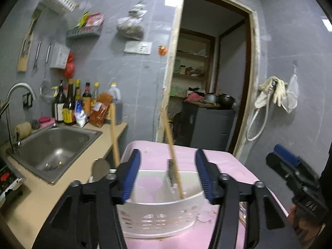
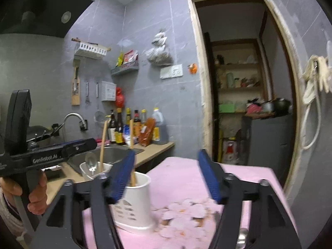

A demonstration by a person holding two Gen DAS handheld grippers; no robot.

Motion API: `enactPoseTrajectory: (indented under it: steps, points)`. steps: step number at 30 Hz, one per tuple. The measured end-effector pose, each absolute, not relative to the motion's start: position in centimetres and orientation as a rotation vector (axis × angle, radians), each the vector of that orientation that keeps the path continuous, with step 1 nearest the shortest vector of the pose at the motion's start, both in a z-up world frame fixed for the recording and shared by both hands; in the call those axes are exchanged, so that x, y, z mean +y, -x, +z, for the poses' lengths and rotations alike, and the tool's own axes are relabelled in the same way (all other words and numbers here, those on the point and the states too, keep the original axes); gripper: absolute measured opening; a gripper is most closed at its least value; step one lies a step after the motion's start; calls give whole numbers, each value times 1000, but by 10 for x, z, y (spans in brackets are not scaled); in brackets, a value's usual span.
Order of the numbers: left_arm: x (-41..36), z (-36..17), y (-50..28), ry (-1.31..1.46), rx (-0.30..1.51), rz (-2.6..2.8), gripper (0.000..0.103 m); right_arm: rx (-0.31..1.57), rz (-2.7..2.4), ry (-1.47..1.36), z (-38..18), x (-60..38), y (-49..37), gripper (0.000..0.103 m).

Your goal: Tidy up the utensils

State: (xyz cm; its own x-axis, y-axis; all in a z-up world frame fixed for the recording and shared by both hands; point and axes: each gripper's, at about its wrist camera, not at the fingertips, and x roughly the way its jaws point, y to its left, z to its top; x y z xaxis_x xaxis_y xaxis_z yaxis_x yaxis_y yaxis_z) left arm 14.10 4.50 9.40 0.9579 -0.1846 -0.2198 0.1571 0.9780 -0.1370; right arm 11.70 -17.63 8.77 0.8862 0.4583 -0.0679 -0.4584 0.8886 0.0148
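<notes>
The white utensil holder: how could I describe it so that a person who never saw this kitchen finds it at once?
Find the pink-covered table that stands before the doorway, beside the counter with the sink. At its near corner stands the white utensil holder, a plastic tub with slotted walls. It is the only container on the pink cloth, and wooden chopsticks and a metal spoon stick up from it.
</notes>
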Motion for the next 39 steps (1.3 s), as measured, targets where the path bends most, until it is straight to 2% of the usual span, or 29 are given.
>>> enactPoseTrajectory:
  steps: [5,7,10,11,18,30,32,35,37,39]
  points:
    - [15,92,-130,51,194,-215,72,24,403,27,96,-205,-96,84]
    - [4,88,-128,32,187,-238,81,14,380,31,97,-216,-90,88]
    - [-11,83,-127,9,183,-266,89,0,341,44,96,-232,-81,99]
    - [-17,81,-127,1,187,-273,90,-4,328,49,95,-237,-77,103]
    - [-51,58,-144,-46,331,-367,90,34,254,58,81,-271,-71,103]
    - [-98,14,-185,-105,632,-460,90,242,208,2,48,-304,-100,103]
    - [-102,8,-193,-101,673,-469,89,287,207,-5,43,-306,-108,103]
    - [-105,0,-206,-92,742,-490,74,372,205,-19,35,-308,-124,102]
    - [-108,-8,-215,-83,800,-507,60,438,211,-37,28,-310,-137,98]
    - [-110,-14,-225,-64,851,-524,52,497,218,-50,21,-312,-148,85]
